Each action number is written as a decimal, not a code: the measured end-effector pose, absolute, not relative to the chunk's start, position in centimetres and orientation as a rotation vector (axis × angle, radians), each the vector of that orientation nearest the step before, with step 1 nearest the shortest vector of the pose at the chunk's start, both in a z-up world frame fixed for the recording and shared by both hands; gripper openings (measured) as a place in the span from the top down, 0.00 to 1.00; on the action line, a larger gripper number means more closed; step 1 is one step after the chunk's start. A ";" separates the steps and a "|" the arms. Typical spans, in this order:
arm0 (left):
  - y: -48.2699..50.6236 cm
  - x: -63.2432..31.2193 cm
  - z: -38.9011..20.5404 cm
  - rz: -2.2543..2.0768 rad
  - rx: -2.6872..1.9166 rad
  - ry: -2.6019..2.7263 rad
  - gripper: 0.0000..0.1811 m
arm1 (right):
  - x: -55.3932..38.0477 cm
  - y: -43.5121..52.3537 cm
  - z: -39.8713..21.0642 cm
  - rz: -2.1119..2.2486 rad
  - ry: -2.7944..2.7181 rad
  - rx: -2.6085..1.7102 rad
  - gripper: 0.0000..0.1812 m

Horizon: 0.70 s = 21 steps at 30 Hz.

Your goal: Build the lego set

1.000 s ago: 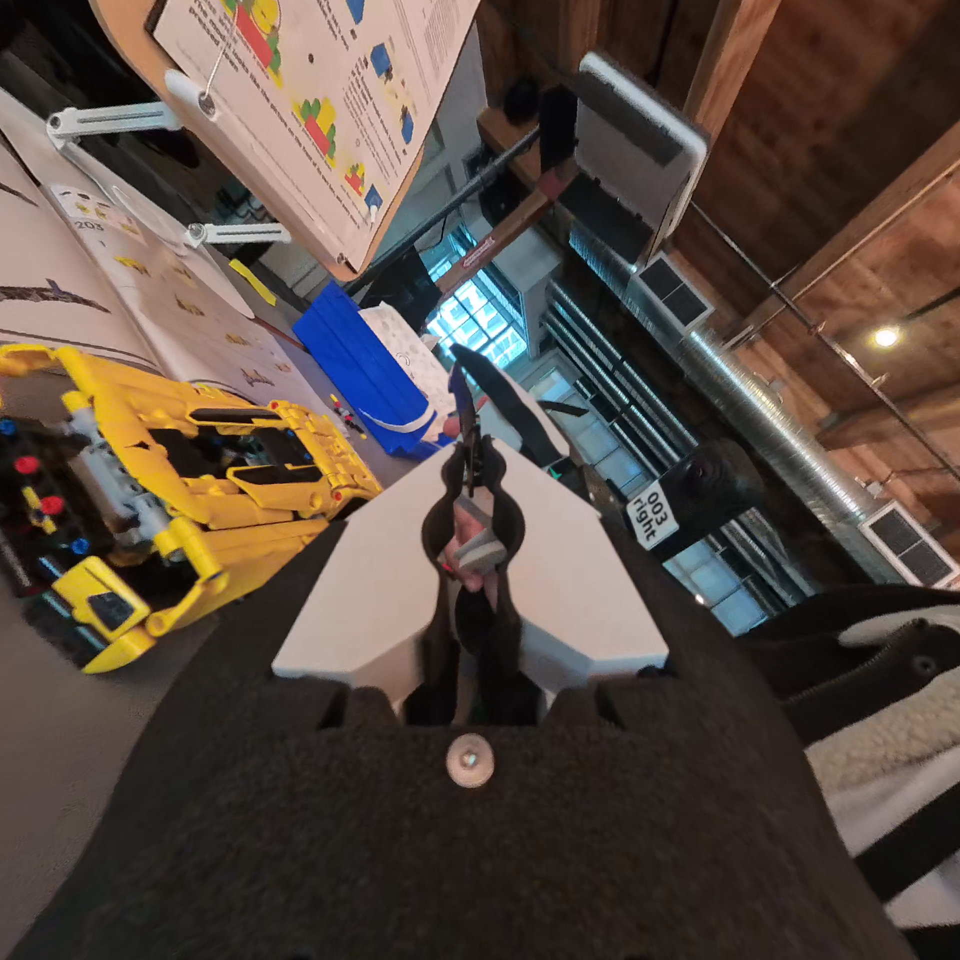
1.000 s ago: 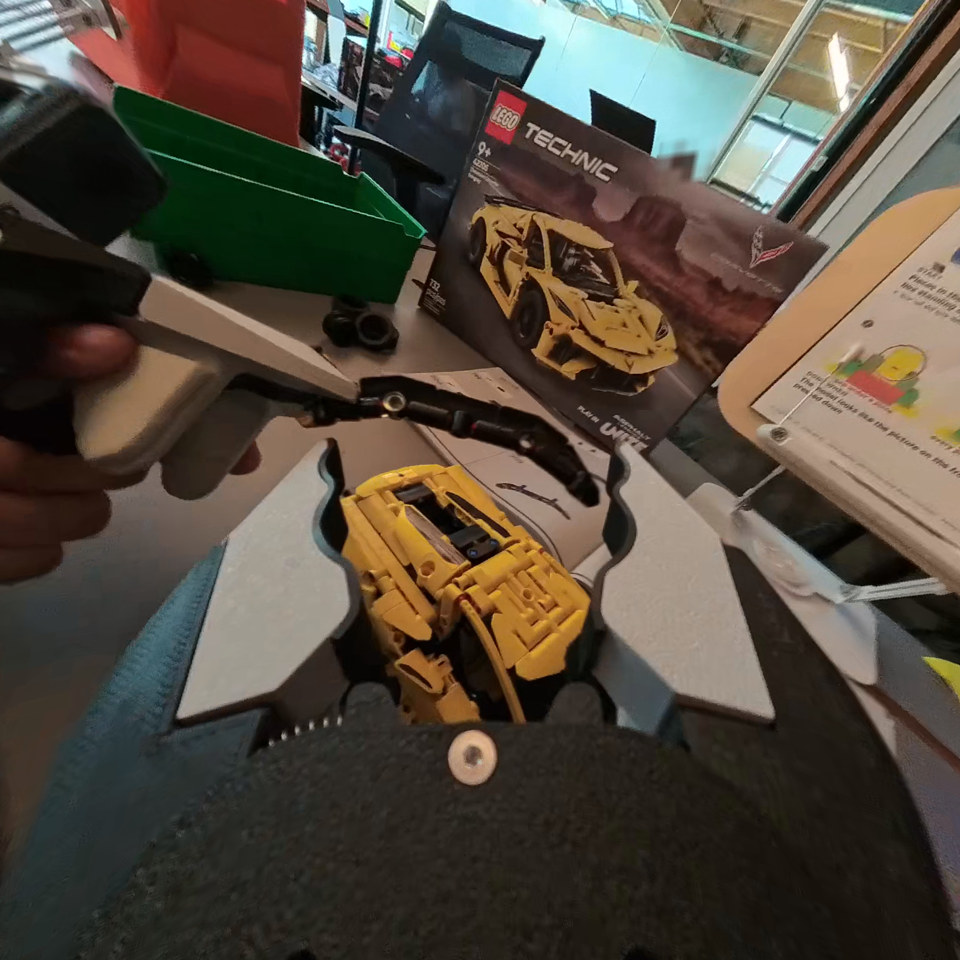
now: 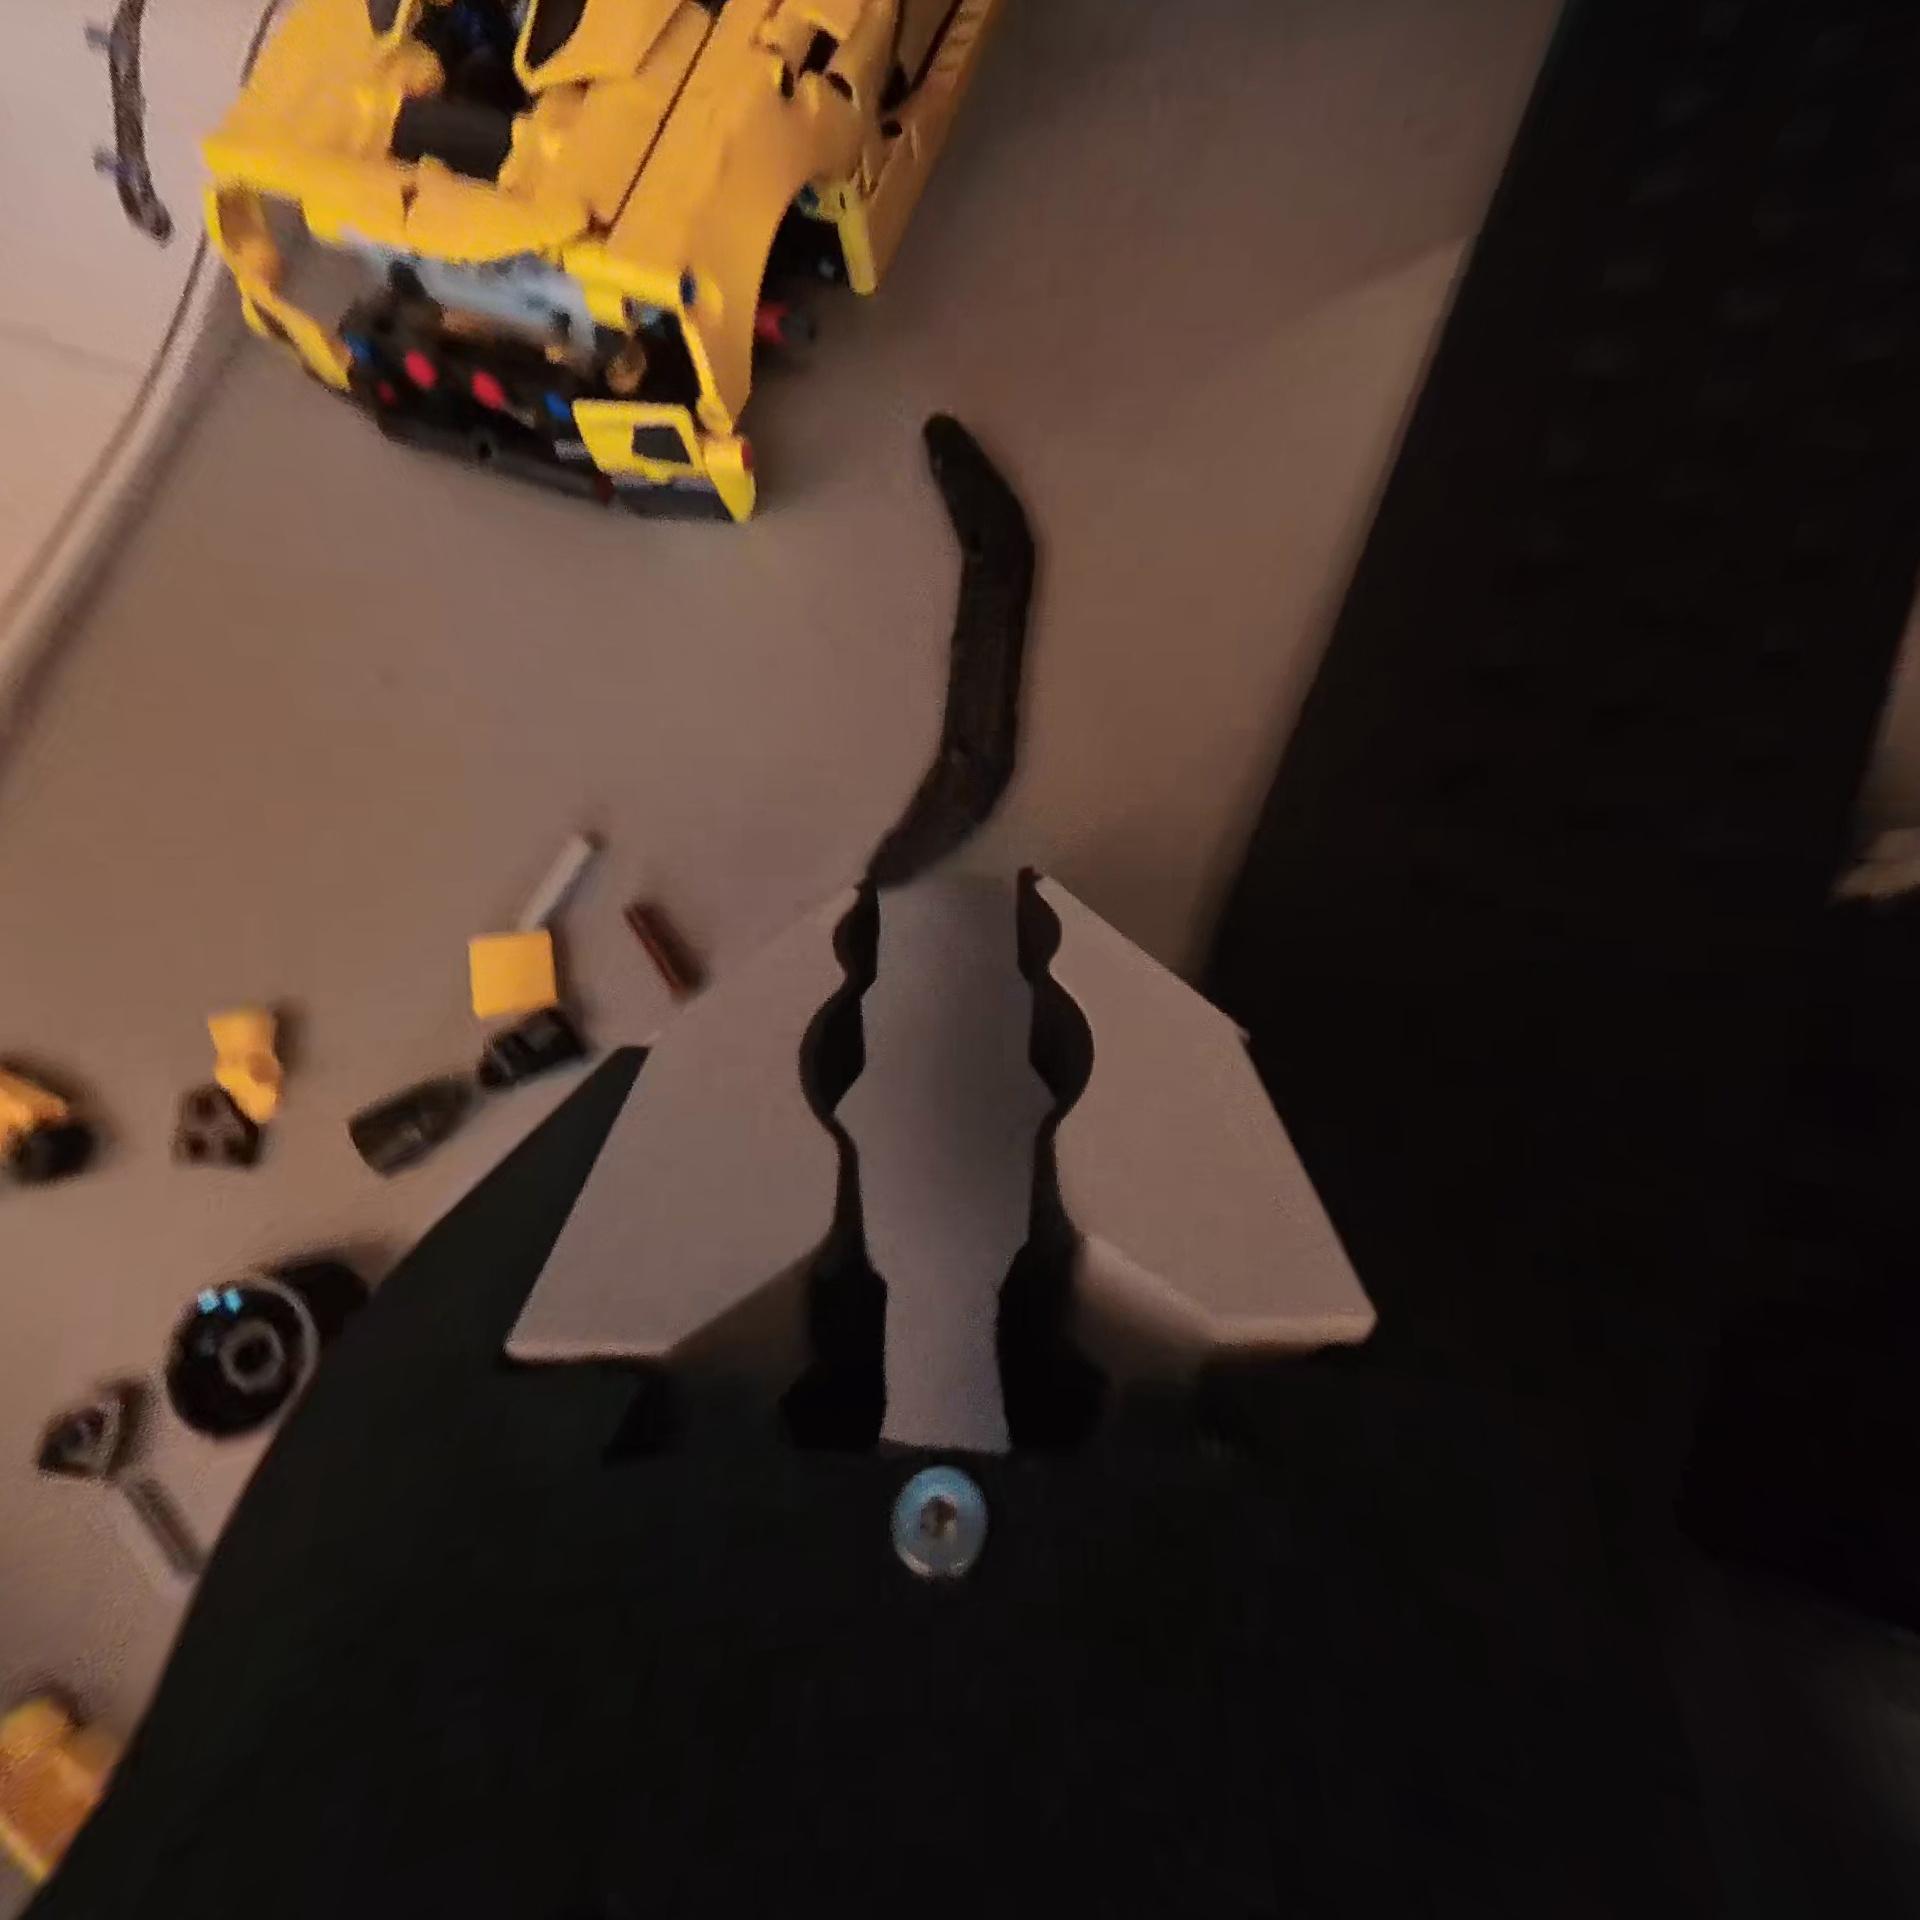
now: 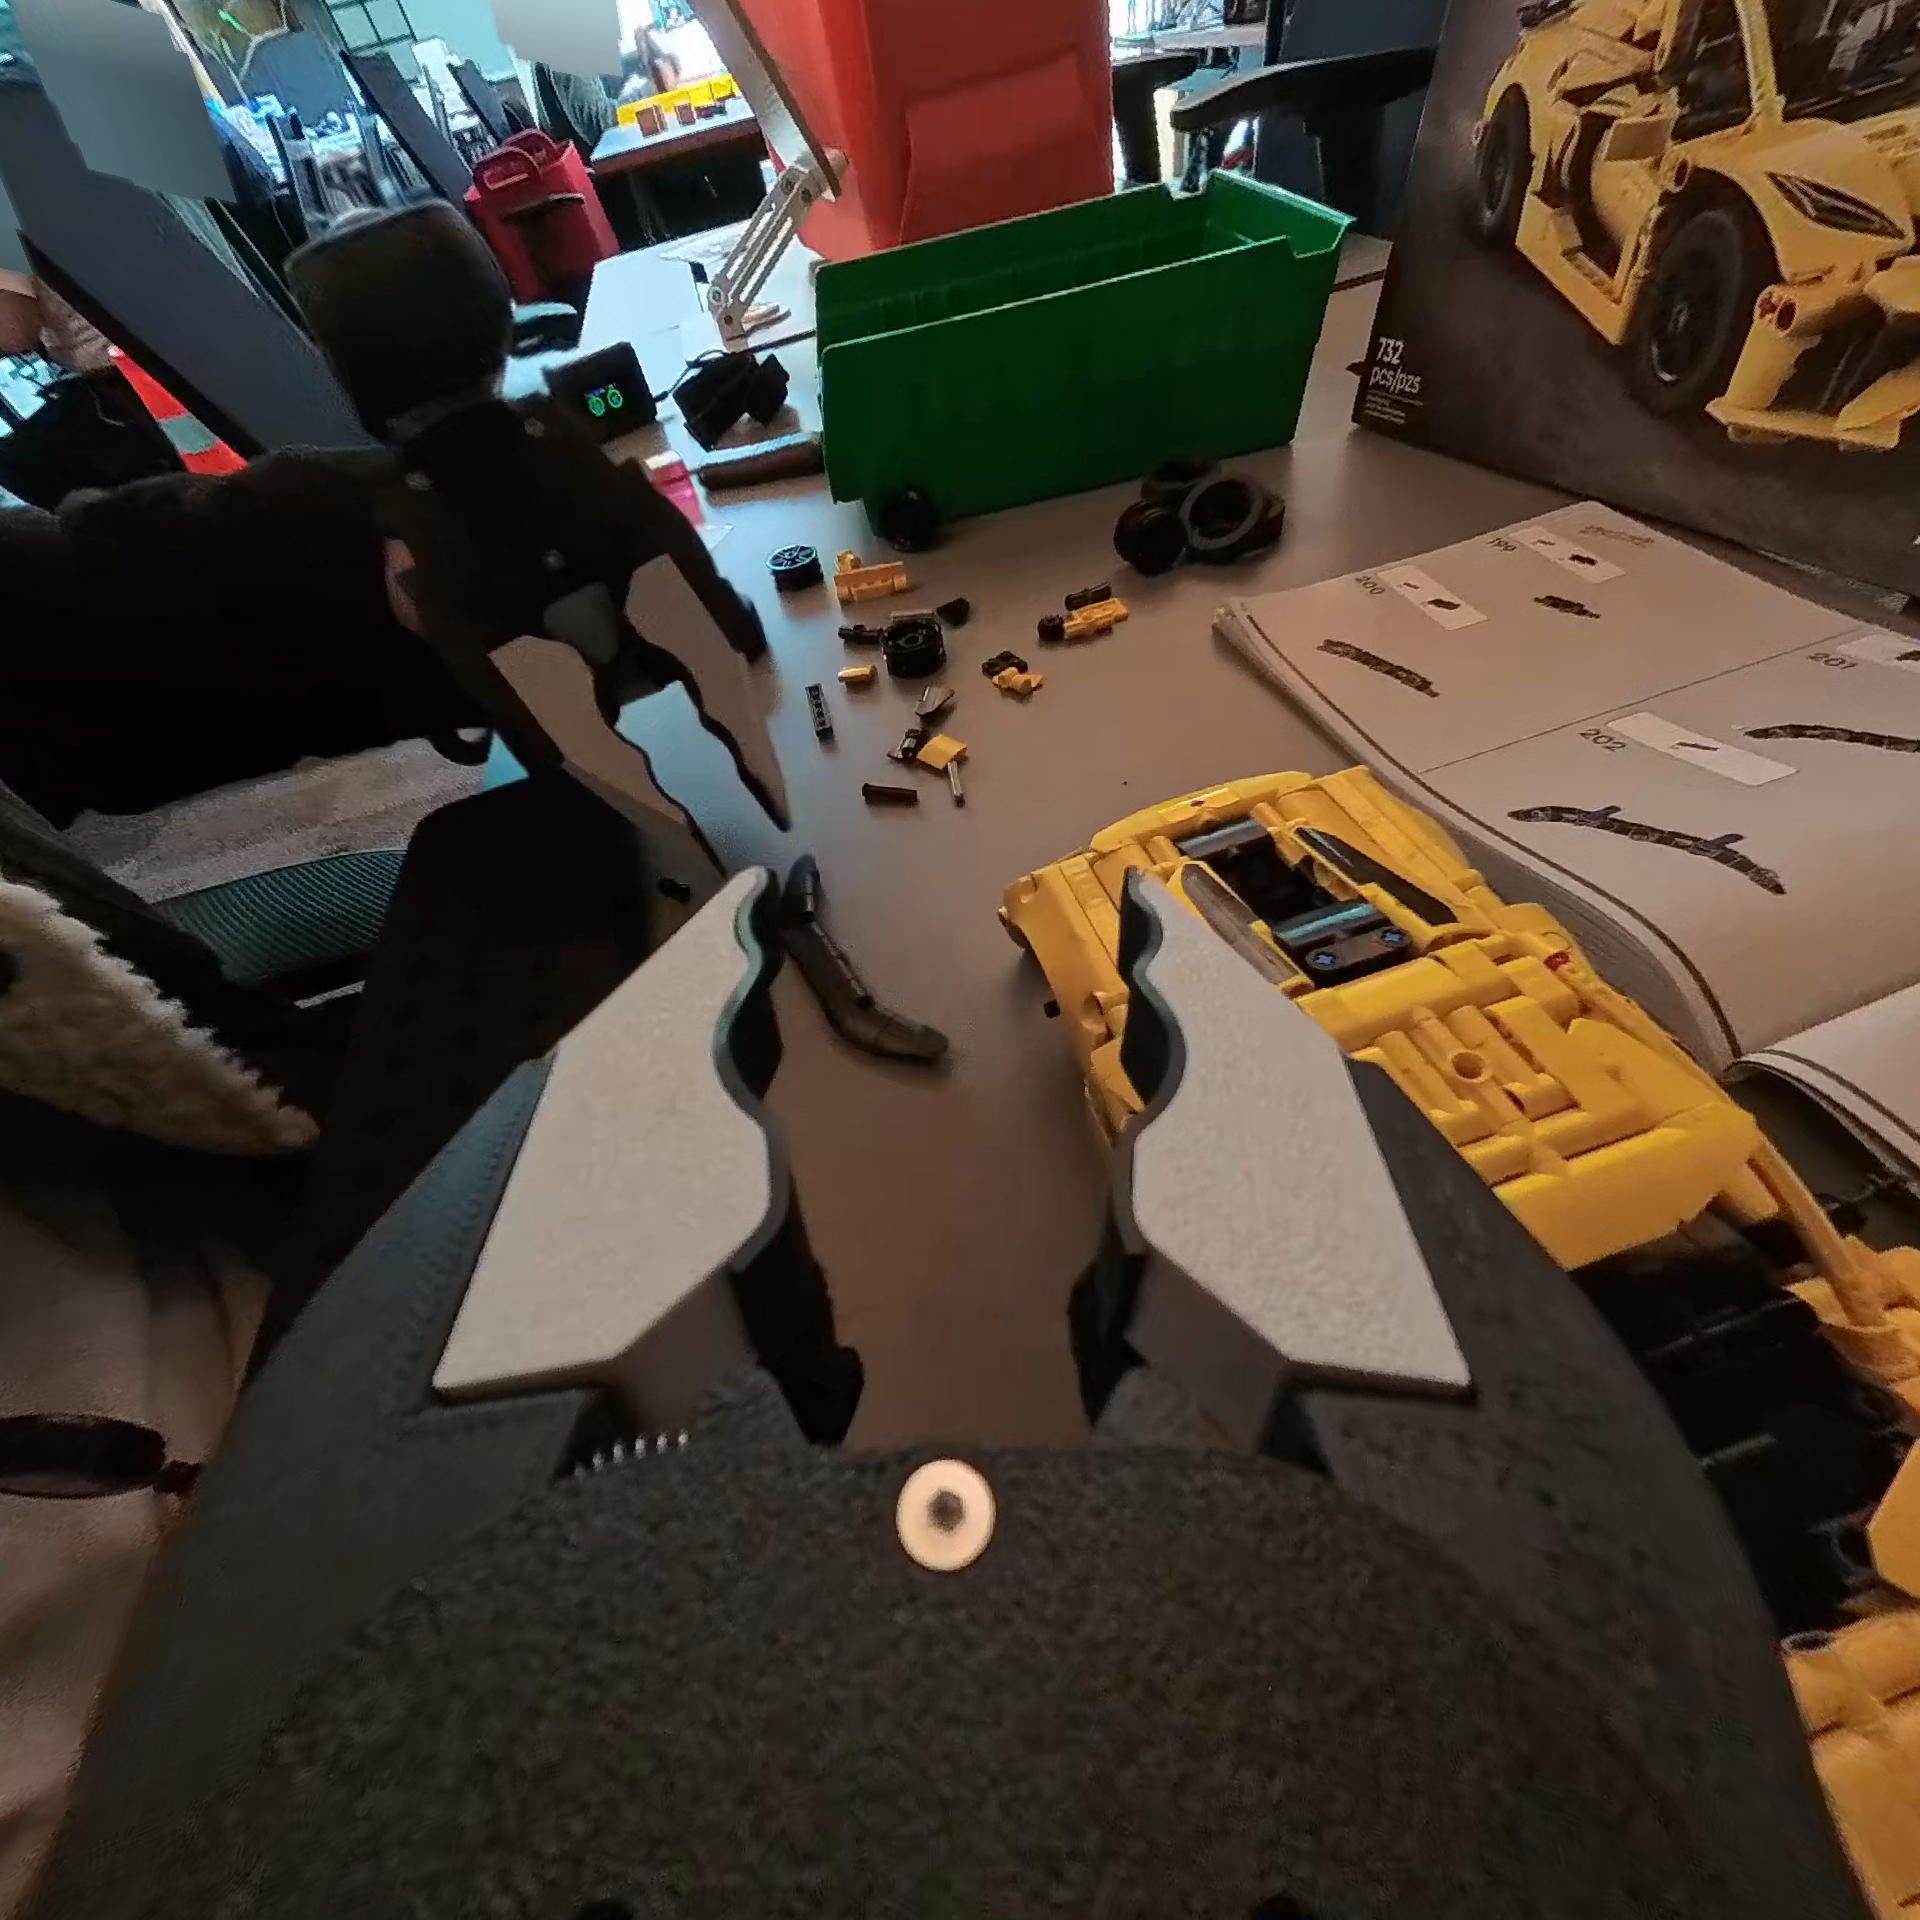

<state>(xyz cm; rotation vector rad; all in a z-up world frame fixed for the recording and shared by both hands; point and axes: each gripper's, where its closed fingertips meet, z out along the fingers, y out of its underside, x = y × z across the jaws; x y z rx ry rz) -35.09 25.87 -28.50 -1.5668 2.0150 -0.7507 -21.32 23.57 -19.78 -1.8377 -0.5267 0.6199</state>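
black curved piece [image 4: 857,987] – on table, just beyond left gripper [image 3: 945,883] tips | both grippers spread, empty | right gripper [image 4: 945,894] beside yellow car [image 4: 1382,997]

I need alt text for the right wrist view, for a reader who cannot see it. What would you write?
The open right gripper hangs over a grey table, empty, between a long curved black Lego piece lying flat and a half-built yellow Lego car. The left gripper, also open, points down at the black piece. Behind lie small loose parts, a green bin and an open instruction booklet.
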 end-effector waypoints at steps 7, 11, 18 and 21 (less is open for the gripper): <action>24.3 -37.6 -30.0 -0.664 -1.704 2.170 0.89 | -20.9 23.5 -19.4 0.636 -0.507 -1.824 0.65; 23.9 -37.1 -30.2 -0.709 -1.708 2.216 0.96 | -20.1 23.6 -19.0 0.654 -0.468 -1.810 0.66; 23.6 -34.3 -28.9 -0.765 -1.714 2.092 0.96 | -16.0 22.4 -18.9 0.545 -0.357 -1.830 0.72; 22.5 -29.5 -24.8 -1.065 -1.725 1.773 0.96 | -15.1 19.1 -21.0 0.477 -0.369 -1.944 0.87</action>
